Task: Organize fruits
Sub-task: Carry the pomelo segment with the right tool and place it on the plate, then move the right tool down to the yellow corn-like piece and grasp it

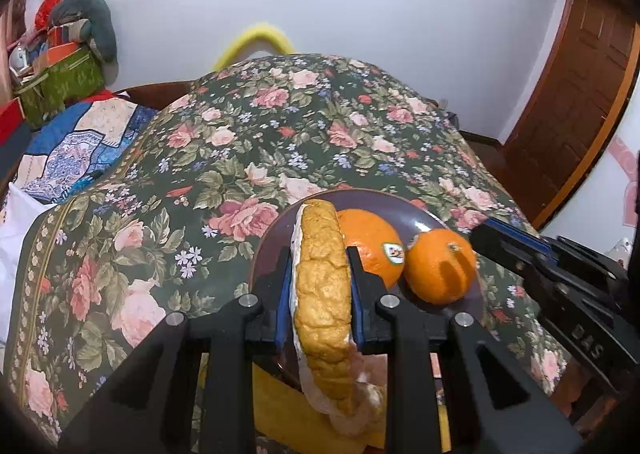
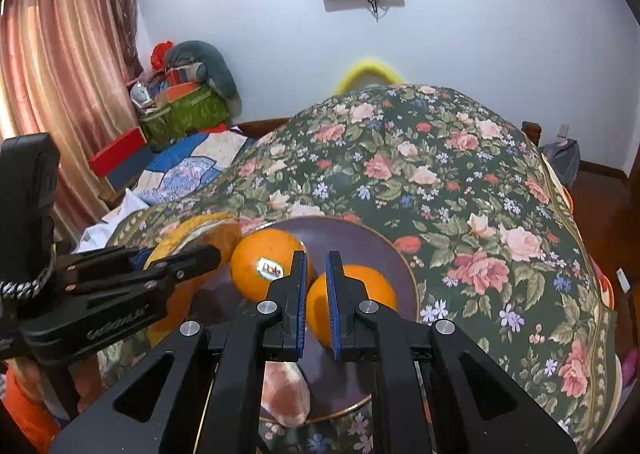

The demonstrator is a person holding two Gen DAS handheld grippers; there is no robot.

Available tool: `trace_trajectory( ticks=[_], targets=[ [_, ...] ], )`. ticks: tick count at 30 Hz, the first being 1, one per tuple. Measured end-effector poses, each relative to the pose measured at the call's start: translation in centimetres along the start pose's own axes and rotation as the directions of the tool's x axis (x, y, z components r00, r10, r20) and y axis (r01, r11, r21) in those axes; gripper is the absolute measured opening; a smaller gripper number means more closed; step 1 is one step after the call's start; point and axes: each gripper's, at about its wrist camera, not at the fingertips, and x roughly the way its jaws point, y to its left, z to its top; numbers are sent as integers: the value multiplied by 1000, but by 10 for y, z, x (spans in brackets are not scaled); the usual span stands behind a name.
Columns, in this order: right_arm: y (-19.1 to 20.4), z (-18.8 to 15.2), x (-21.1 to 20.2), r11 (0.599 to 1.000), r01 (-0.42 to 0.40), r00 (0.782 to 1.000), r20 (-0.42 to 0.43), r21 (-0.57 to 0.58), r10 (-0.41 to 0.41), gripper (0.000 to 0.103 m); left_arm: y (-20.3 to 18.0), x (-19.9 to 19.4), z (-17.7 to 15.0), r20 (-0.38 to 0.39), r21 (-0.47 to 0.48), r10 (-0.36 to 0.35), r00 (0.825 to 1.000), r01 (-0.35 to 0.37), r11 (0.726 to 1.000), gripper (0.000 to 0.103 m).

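Observation:
A dark purple plate (image 1: 400, 210) (image 2: 344, 232) lies on a floral bedspread and bears two oranges. One orange (image 1: 372, 246) (image 2: 260, 258) has a sticker; the other (image 1: 440, 266) (image 2: 368, 282) sits right of it. My left gripper (image 1: 319, 254) (image 2: 200, 250) is shut on an upright wedge of yellow bumpy rind with white pith (image 1: 324, 294) (image 2: 192, 232), over the plate's left rim. My right gripper (image 2: 317, 256) (image 1: 512, 242) hovers above the plain orange, pads nearly together with nothing between them. A pink fruit piece (image 2: 286, 394) rests at the plate's near edge.
The floral bedspread (image 1: 260, 134) (image 2: 460, 174) spreads far and left of the plate. A patchwork quilt (image 1: 80, 150), a green bag and boxes (image 2: 180, 114) are piled at the back left. A curtain (image 2: 60, 74) hangs left, a wooden door (image 1: 572, 94) stands right.

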Motion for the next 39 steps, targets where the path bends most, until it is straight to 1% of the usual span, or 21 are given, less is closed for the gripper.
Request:
trace_trajectory(
  ticks=[2, 4, 9, 10, 11, 13, 14, 15, 16, 17, 19, 21, 22, 26, 30, 33, 37, 39],
  targets=[
    [0, -2, 0, 1000, -5, 1000, -10, 1, 5, 9, 1, 5, -1, -10, -7, 3, 1000, -3, 1000, 24],
    [0, -3, 0, 1000, -4, 1000, -12, -2, 4, 9, 2, 9, -2, -31, -17, -11, 999, 11, 1000, 25],
    [1, -6, -2, 1000, 1, 1000, -24, -14, -1, 9, -1, 10, -2, -35, -10, -2, 999, 2, 1000, 27],
    [1, -6, -2, 1000, 1, 1000, -27, -14, -1, 11, 0, 10, -3, -36, -11, -5, 999, 5, 1000, 29],
    [1, -7, -2, 1000, 1, 1000, -28, -13, -1, 13, 0, 9, -3, -40, -14, -17, 999, 16, 1000, 35],
    [0, -7, -4, 1000, 7, 1000, -28, -15, -7, 21, 0, 6, -3, -36, -19, -22, 999, 21, 1000, 38],
    [0, -8, -5, 1000, 13, 1000, -27, -16, -13, 24, -1, 3, -3, -33, -18, -25, 999, 24, 1000, 43],
    [0, -8, -6, 1000, 19, 1000, -25, -16, -19, 30, -2, 0, -4, -28, -19, -26, 999, 25, 999, 50],
    [1, -9, -8, 1000, 23, 999, -22, -16, -24, 36, -2, -3, -4, -22, -20, -25, 999, 24, 1000, 51],
    [1, -9, -10, 999, 30, 999, -17, -15, -30, 38, -3, -8, -5, -12, -17, -22, 1000, 22, 1000, 52],
    [1, -10, -15, 999, 45, 999, -6, -15, -45, 47, -6, -16, -5, -3, -10, -21, 1000, 21, 1000, 53],
    [1, -10, -21, 998, 60, 998, 5, -16, -60, 52, -7, -26, -7, 7, -8, -23, 1000, 23, 1000, 58],
    [2, -11, -24, 997, 69, 998, 10, -17, -69, 54, -8, -32, -8, 15, -6, -22, 1000, 22, 1000, 58],
    [6, -13, -38, 994, 102, 995, 23, -31, -102, 59, -11, -50, -14, 26, 2, -20, 999, 20, 1000, 59],
    [13, -17, -51, 992, 116, 993, 30, -44, -115, 62, -17, -68, -23, 37, 19, -18, 999, 18, 1000, 62],
    [18, -22, -60, 991, 122, 992, 36, -54, -120, 65, -22, -84, -33, 51, 42, -5, 999, 2, 999, 65],
    [27, -30, -70, 988, 135, 991, 35, -71, -132, 65, -23, -99, -45, 47, 49, -6, 999, 3, 999, 66],
    [29, -35, -73, 989, 132, 991, 30, -72, -130, 65, -23, -107, -53, 45, 51, -2, 999, 0, 999, 67]
  ],
)
